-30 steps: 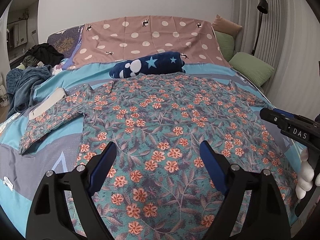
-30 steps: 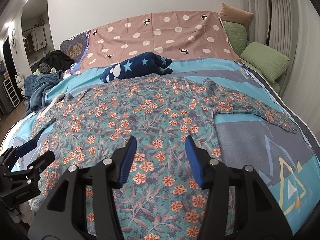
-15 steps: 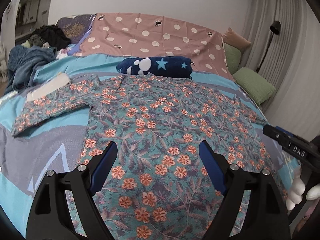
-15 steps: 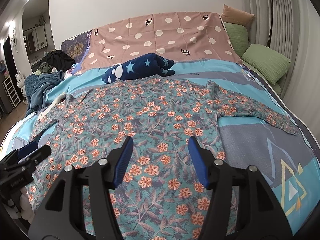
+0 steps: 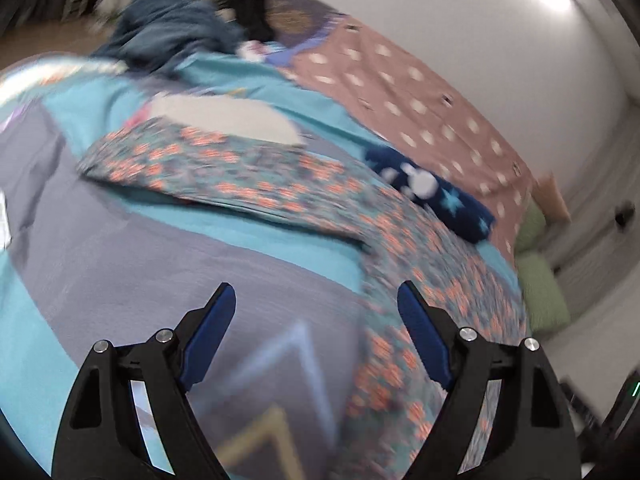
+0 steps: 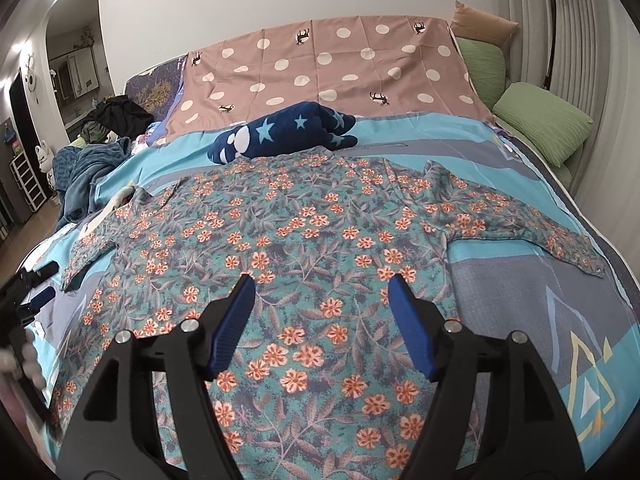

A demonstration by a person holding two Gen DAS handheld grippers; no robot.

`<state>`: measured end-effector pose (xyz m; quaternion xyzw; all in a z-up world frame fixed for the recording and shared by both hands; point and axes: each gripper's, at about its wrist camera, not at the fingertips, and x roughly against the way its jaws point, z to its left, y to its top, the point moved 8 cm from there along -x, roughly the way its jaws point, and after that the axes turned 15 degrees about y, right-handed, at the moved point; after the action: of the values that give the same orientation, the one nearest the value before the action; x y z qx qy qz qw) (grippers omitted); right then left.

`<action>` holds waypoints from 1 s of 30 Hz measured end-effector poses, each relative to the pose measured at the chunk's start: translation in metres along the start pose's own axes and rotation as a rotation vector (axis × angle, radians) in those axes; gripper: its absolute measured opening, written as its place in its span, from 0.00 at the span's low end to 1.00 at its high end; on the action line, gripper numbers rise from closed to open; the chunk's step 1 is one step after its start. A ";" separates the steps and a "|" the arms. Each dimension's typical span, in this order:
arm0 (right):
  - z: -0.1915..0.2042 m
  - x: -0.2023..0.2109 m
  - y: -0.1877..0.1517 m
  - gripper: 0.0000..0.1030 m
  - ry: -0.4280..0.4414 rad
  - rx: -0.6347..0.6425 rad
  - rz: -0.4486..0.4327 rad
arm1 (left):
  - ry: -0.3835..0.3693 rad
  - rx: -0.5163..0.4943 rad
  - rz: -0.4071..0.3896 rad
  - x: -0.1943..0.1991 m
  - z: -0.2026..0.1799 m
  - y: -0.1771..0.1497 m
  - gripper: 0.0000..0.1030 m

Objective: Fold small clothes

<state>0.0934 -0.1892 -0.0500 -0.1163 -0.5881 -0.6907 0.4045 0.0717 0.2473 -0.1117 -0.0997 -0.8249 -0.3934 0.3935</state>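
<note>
A teal shirt with orange flowers (image 6: 304, 240) lies spread flat on the bed, both sleeves stretched out. My right gripper (image 6: 322, 284) hovers over the shirt's lower middle; its jaws are opening and nothing is between them. My left gripper (image 5: 316, 292) stands open and empty over the grey and blue bedspread, just left of the shirt's side edge. The shirt's left sleeve (image 5: 224, 172) stretches out beyond it. The left wrist view is tilted and blurred. The left gripper (image 6: 32, 288) also shows at the left edge of the right wrist view.
A dark blue starred plush (image 6: 280, 134) lies beyond the shirt's collar. A pink dotted cover (image 6: 328, 64) spans the head of the bed, green pillows (image 6: 540, 120) sit at the right. A heap of dark clothes and a blue blanket (image 6: 84, 172) lies at the far left.
The left gripper has swung left off the shirt to the bedspread beside the left sleeve and has rolled. The right gripper's jaws have widened while it stayed in place.
</note>
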 end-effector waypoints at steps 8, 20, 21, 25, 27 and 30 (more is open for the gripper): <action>-0.006 -0.011 0.000 0.69 -0.034 -0.008 0.023 | -0.011 0.521 0.074 -0.082 0.138 0.060 0.73; -0.003 -0.031 0.006 0.70 -0.074 0.003 0.054 | 0.008 0.845 0.038 -0.154 0.228 0.091 0.35; -0.002 -0.034 0.006 0.70 -0.072 0.004 0.057 | -0.008 0.844 0.034 -0.154 0.230 0.093 0.20; 0.003 -0.039 0.007 0.70 -0.059 0.008 0.062 | -0.044 0.779 -0.032 -0.137 0.223 0.114 0.03; 0.005 -0.040 0.007 0.70 -0.052 0.013 0.059 | -0.052 0.733 -0.071 -0.121 0.211 0.126 0.02; 0.004 -0.040 0.008 0.70 -0.051 0.017 0.052 | -0.100 0.609 -0.144 -0.084 0.166 0.151 0.02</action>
<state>0.1236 -0.1688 -0.0682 -0.1459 -0.6007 -0.6717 0.4083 0.1045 0.4817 -0.1503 0.0622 -0.9280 -0.1500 0.3354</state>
